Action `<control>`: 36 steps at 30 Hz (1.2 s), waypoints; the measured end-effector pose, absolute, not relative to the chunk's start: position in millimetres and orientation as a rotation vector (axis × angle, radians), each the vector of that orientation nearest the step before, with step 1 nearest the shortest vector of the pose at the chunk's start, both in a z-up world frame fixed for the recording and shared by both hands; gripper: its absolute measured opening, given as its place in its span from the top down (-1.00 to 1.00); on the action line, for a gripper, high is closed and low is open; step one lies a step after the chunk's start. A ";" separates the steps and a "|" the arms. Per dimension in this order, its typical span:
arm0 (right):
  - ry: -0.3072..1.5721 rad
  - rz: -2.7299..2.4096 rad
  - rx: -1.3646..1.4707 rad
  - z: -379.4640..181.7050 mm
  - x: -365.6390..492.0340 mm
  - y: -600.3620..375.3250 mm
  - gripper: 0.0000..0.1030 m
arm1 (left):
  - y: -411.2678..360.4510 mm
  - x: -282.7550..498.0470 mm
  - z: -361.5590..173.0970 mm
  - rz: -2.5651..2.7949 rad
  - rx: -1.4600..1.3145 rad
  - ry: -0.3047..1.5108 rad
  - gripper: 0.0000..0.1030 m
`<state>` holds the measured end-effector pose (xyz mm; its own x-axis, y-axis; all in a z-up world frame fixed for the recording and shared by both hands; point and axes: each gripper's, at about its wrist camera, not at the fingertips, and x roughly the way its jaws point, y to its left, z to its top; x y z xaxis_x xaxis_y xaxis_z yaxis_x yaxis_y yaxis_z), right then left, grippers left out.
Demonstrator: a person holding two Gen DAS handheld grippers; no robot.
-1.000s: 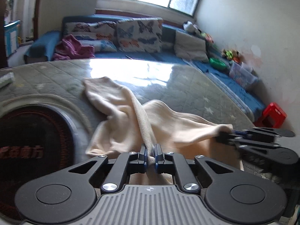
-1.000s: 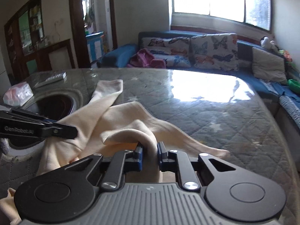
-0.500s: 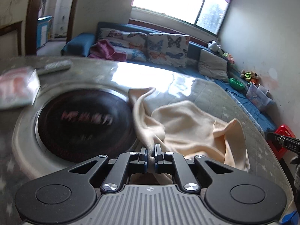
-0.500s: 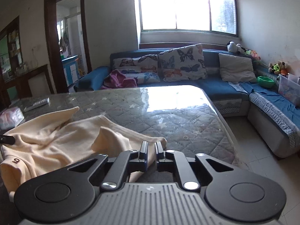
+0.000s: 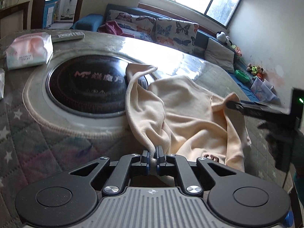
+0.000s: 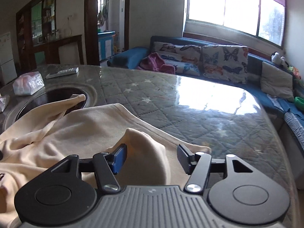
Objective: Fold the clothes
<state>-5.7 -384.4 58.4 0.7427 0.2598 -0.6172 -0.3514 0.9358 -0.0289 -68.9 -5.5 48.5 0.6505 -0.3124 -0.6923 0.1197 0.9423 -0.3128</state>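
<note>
Tissue pack point(image 5: 28, 50), remote point(image 5: 68, 36), butterfly cushions point(image 6: 224, 63).

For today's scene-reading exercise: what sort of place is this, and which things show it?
Probably a home living and dining room: a blue sofa with butterfly cushions, a quilted table and a tissue pack.

Perhaps "MT" on black round plate point(image 5: 85, 87)

A home living room: butterfly-cushioned sofa point(image 6: 199, 60), quilted table point(image 6: 199, 114), toys.
</note>
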 end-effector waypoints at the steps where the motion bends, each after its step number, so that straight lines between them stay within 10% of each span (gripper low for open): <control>1: 0.661 0.336 -0.146 55.3 -3.2 -382.8 0.35 | -5.6 -70.3 47.0 -0.247 -0.250 0.834 0.86; 5: 0.641 0.304 -0.126 57.7 -9.6 -388.1 0.85 | -3.9 -72.1 44.3 -0.245 -0.258 0.843 0.86; 19: 0.475 -0.022 0.059 108.6 -138.4 -499.5 0.89 | -18.4 -77.5 46.6 -0.347 -0.203 0.850 0.86; 36: 0.576 -0.133 0.064 90.2 -173.6 -541.6 0.25 | -16.4 -73.8 74.1 -0.345 -0.078 0.797 0.61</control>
<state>-173.6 -541.6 90.1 0.8301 -0.1079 -0.5470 0.1435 0.9894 0.0226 -73.8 -16.4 74.1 0.6462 -0.3324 -0.6870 0.2743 0.9412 -0.1974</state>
